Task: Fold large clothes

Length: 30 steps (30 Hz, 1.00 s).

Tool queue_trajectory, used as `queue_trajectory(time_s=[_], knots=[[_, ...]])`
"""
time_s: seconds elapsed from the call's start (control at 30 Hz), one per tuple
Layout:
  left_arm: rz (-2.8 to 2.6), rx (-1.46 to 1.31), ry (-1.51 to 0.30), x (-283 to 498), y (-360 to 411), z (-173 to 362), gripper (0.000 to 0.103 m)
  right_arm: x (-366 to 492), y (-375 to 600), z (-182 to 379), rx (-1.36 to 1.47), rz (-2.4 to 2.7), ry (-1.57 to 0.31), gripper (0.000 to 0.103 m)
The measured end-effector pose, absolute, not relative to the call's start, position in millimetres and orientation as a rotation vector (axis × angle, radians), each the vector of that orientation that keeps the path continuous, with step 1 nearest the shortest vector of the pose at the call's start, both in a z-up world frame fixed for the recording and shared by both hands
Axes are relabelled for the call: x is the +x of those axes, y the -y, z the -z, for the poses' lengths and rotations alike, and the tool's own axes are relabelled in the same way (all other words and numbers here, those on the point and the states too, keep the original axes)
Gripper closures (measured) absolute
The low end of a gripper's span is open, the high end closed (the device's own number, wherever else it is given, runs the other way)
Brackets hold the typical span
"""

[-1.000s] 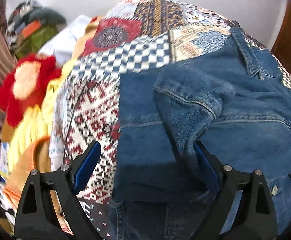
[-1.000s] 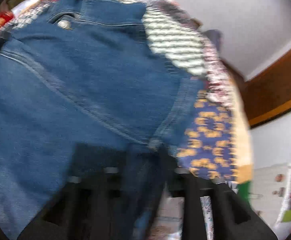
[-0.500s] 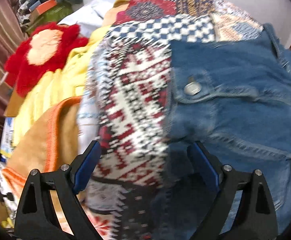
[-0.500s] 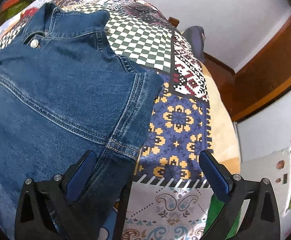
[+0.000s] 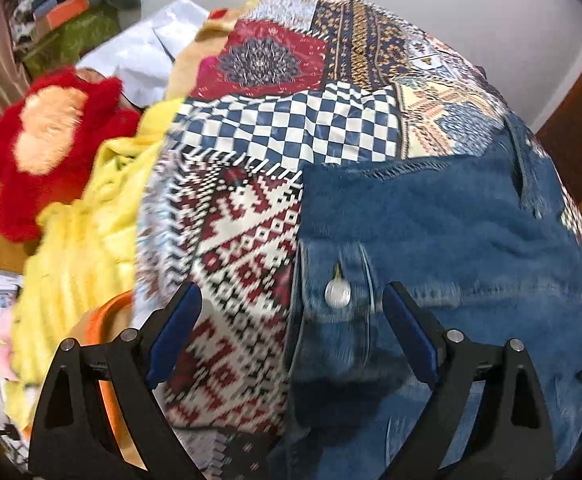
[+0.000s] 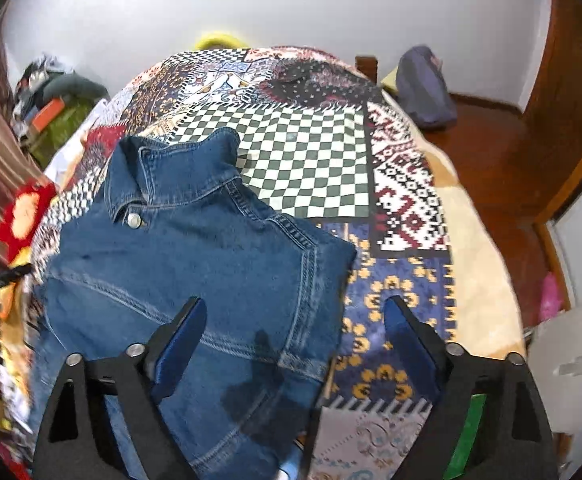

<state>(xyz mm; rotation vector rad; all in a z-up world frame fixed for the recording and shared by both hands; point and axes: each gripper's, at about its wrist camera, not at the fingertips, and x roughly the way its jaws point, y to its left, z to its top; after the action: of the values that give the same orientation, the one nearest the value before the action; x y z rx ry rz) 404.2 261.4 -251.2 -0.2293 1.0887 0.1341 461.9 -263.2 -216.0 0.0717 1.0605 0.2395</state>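
A blue denim jacket [image 6: 195,264] lies flat on a patchwork bedspread [image 6: 303,160], collar toward the far end, both sleeves folded in. In the left wrist view the jacket [image 5: 431,240] fills the right side, with a metal button [image 5: 337,293] near its left edge. My left gripper [image 5: 291,320] is open and empty, above the jacket's left edge. My right gripper [image 6: 295,332] is open and empty, above the jacket's right side edge.
A red plush cushion [image 5: 47,136] and yellow and orange cloth [image 5: 87,248] lie left of the bedspread. A grey-blue bag [image 6: 425,88] sits on the wooden floor [image 6: 491,148] beyond the bed. Clutter [image 6: 55,104] is piled by the far left wall.
Both grippers have let go of the jacket and pulled back and up. The right gripper went from shut on denim to open. The sleeves now lie folded in.
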Motion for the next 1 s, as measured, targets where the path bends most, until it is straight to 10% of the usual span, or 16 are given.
queue_trajectory(time_s=[0.37, 0.5, 0.67, 1.0], knots=[[-0.062, -0.448, -1.173, 465, -274, 302, 0.029, 501, 269, 284, 0.171, -0.242, -1.237, 0.059], [-0.032, -0.465, -1.156, 479, -272, 303, 0.07, 507, 265, 287, 0.181, -0.272, -1.235, 0.081], [-0.082, -0.417, -1.118, 481, -272, 293, 0.096, 519, 258, 280, 0.131, -0.289, -1.2, 0.092], [-0.216, -0.241, -1.084, 463, -285, 274, 0.098, 582, 201, 251, -0.011, -0.318, -1.104, 0.095]])
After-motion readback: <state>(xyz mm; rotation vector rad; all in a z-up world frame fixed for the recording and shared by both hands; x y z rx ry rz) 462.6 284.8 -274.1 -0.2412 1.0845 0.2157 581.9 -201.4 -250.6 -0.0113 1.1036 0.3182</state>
